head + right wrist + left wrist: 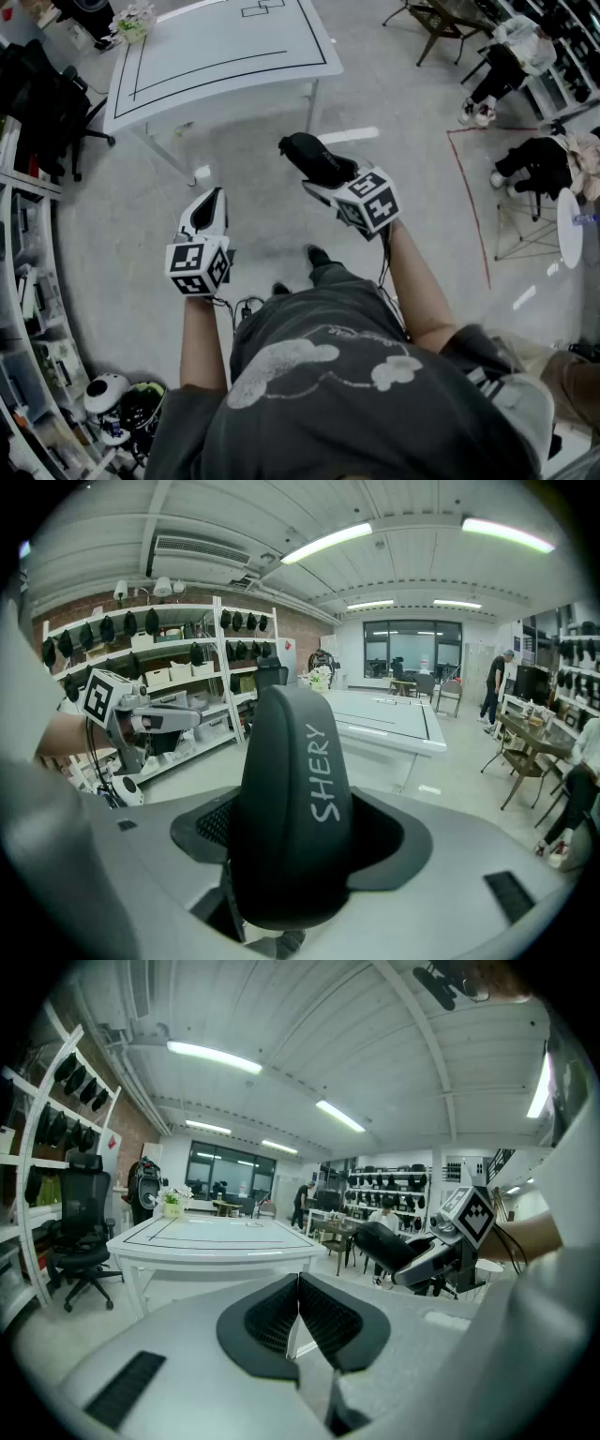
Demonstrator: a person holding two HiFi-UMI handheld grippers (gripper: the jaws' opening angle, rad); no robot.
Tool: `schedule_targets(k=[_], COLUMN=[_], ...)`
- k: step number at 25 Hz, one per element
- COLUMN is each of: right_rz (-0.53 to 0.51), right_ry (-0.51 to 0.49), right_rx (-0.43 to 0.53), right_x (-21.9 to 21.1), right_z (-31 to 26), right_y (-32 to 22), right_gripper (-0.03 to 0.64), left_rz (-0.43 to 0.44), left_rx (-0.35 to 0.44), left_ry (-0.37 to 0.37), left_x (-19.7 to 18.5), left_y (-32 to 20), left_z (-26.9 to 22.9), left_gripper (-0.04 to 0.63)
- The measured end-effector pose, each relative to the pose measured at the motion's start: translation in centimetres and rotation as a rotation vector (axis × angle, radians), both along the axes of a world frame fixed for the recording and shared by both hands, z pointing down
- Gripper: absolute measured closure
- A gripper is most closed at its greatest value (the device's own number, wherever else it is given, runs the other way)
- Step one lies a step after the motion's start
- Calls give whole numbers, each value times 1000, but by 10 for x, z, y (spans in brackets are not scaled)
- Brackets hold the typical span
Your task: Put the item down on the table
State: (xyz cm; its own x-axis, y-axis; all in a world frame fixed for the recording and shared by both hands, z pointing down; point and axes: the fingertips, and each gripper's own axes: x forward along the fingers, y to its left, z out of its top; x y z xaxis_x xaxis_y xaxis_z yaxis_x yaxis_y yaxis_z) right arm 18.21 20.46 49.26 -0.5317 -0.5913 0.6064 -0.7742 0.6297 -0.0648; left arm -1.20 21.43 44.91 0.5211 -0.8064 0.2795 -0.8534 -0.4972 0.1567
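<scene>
My right gripper [323, 176] is shut on a black curved item [312, 156], held in the air above the floor. In the right gripper view the black item [293, 808] stands between the jaws and bears white letters. The white table [216, 52] with black outline marks lies ahead, a short way beyond both grippers. My left gripper [210, 199] is shut with nothing in it; its ribbed pads [319, 1321] meet. The left gripper view shows the right gripper [439, 1252] with the black item [384, 1244] at its right, and the white table [202, 1237] ahead.
Shelves [23, 309] with helmets and boxes line the left side, with a black office chair [52, 103] near them. A flower pot [133, 21] stands on the table's far corner. A seated person [506, 66], chairs and a small round table [570, 225] are at the right, beside a red floor line [473, 206].
</scene>
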Motion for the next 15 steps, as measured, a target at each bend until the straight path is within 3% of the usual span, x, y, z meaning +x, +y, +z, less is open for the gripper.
schedule_targets(k=[15], right_rz=[35], right_ry=[-10], right_rx=[-6], right_x=[-36], right_z=[1], right_y=[29], right_gripper=[285], left_rz=[10], left_rx=[-13], left_ry=[21], left_x=[-47], left_y=[39], left_z=[9], left_gripper=[591])
